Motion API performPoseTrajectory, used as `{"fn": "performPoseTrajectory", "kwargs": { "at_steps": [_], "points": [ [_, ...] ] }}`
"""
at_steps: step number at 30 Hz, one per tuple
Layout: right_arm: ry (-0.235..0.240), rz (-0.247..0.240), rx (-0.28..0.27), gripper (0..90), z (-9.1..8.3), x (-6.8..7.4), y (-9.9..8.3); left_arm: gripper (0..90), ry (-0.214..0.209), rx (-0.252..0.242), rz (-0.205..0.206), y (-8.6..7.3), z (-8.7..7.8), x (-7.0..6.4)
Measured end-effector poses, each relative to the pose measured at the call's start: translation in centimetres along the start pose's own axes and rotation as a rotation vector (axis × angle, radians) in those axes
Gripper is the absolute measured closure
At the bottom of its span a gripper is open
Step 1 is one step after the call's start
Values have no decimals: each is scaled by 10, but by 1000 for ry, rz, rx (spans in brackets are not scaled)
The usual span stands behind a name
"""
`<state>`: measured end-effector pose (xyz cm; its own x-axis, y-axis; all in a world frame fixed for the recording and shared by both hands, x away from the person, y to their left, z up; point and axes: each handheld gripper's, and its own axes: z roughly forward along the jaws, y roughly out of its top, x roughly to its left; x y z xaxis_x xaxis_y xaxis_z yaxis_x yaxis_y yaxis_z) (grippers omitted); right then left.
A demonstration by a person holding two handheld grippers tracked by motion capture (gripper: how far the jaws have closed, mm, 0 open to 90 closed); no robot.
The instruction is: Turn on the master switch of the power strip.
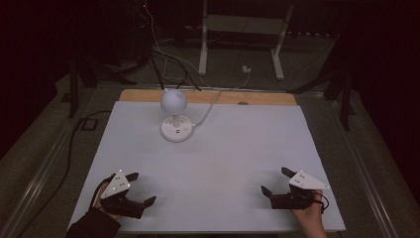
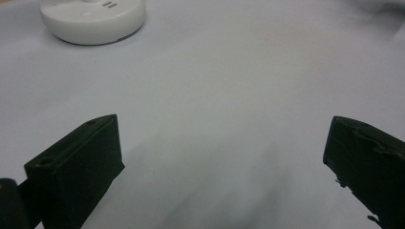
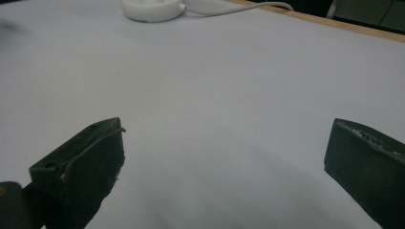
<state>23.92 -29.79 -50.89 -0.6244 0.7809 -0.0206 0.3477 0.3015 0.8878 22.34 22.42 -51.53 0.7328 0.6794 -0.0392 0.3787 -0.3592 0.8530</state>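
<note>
Two gaping claws, left (image 1: 140, 189) and right (image 1: 275, 181); lamp (image 1: 174, 115) top cropped.

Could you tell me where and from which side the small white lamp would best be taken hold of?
Probably at the thin neck between the round head and the flat disc base, coming from the near side with open fingers. The head is a wide globe, the base is low and broad, and the white cable leaves toward the far right.

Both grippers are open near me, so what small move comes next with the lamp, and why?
Probably ease the left hand-held gripper forward toward the round white lamp base. Its jaws stand wide open and empty, and the lamp sits on its side of the table.
</note>
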Motion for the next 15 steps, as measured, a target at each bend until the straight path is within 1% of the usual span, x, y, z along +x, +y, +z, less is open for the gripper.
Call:
{"fn": "performPoseTrajectory", "kwargs": {
  "at_steps": [2, 7, 10, 15],
  "points": [
    [-3, -4, 1, 0, 0, 0, 0, 1, 6, 5, 8, 0, 0, -1],
    [-15, -1, -9, 0, -3, 0, 2, 0, 1, 16, 18, 0, 1, -1],
    [-11, -8, -1, 0, -2, 1, 1, 0, -4, 19, 21, 0, 2, -2],
    [-1, -2, 3, 0, -1, 3, 2, 0, -3, 22, 27, 1, 2, -4]
  ]
}}
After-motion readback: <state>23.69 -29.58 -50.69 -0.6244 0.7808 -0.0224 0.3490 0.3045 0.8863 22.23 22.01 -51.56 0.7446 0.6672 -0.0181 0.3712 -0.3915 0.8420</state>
